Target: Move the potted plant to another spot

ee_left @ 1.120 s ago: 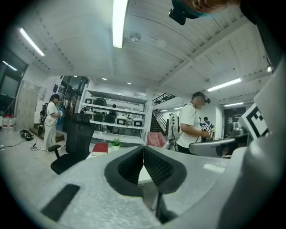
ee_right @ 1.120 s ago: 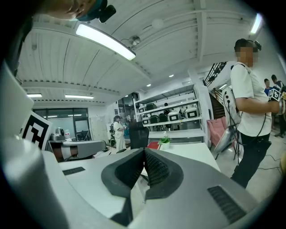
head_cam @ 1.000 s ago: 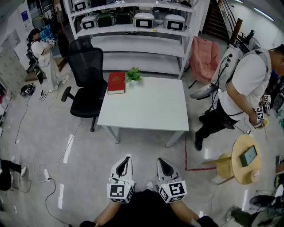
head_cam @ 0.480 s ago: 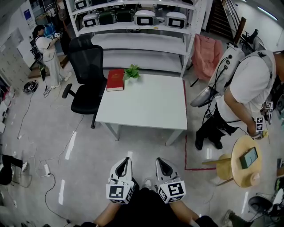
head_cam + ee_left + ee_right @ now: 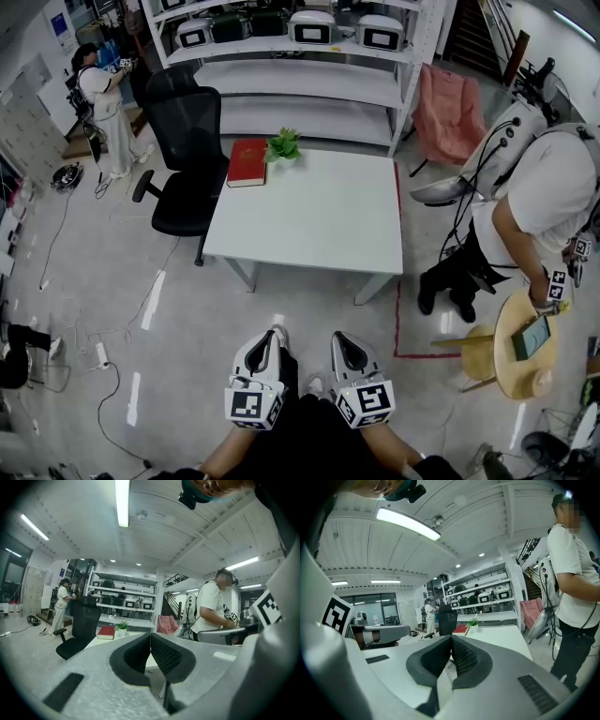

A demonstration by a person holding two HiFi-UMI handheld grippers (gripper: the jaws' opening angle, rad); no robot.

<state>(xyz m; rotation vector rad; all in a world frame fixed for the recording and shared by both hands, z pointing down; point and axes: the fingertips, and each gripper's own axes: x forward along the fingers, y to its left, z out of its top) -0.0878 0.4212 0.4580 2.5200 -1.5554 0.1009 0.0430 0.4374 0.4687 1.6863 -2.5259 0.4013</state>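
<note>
- Pale floor with loose cables runs out ahead of me to a white table [image 5: 309, 225], which stands in front of a long white shelving unit [image 5: 300, 84].
- On the table's far left corner sits the potted plant [image 5: 283, 147], upright, just beside a red book [image 5: 247, 162] lying flat on its left.
- A black office chair [image 5: 187, 141] stands at the table's left side, close to that corner.
- I hold my left gripper [image 5: 271, 335] low in front of me, well apart from the table; its jaws are pressed together with nothing between them.
- My right gripper [image 5: 339, 338] hangs just beside it, its jaws likewise closed on nothing.
- Both grippers point towards the table, and the plant shows small and distant past each pair of jaws.
- To the right, a person in a white shirt [image 5: 544, 197] bends over a small round wooden table [image 5: 520, 352].
- Another person [image 5: 98, 103] stands far off at the left, near the shelving.
</note>
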